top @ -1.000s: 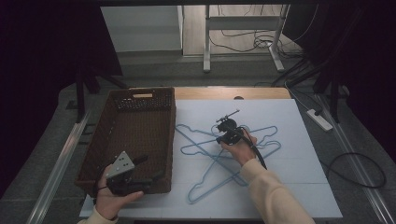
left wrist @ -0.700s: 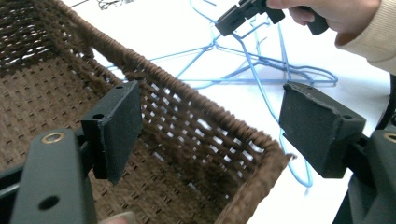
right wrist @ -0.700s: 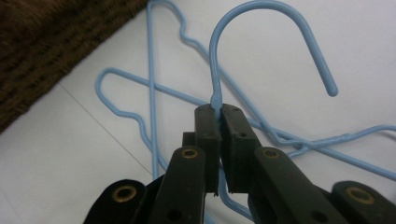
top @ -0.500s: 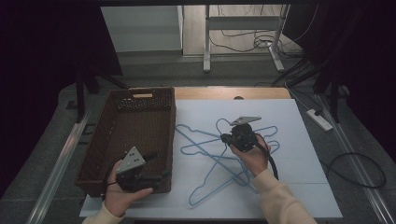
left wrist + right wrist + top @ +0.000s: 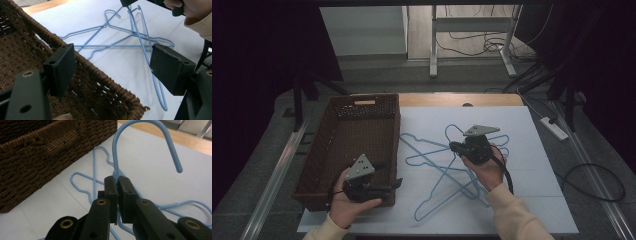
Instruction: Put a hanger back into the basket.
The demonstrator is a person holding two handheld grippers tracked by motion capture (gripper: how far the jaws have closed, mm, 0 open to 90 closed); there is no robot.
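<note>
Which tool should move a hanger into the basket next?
Right. The right tool is already shut on a blue hanger at its neck; the left tool is open over the basket rim.

High view: fixed above near side, faces forward and down, takes in whole table (image 5: 532, 200). Left gripper view: close, low over near-right basket (image 5: 105, 87) corner, faces right across blue hangers (image 5: 140, 37). Right gripper view: very close, low, faces left toward basket wall. All three share hangers, basket.
</note>
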